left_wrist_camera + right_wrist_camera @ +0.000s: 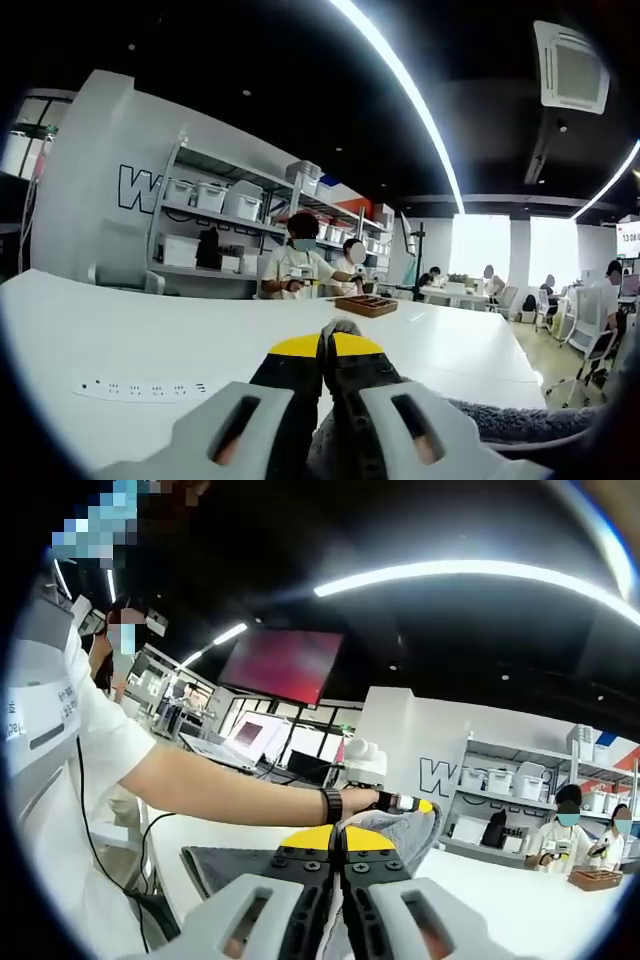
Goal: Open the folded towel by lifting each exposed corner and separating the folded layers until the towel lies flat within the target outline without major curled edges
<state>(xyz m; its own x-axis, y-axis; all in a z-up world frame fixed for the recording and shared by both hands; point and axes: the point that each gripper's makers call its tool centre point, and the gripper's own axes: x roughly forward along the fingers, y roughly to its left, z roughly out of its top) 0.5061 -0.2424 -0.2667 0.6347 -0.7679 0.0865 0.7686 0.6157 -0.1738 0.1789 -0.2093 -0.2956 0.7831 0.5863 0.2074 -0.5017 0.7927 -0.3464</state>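
Grey towel (520,420) pinched in the closed left tool (327,335) above the white desk (150,340), right tool (340,835) clamped on the towel's other fold (400,832), wooden tray (366,305) farther back, shelves with white bins (215,195) behind 2 seated people.

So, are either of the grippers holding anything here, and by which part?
Both are. The left gripper is shut on an edge of the grey fleecy towel; the right gripper pinches another raised fold of it.
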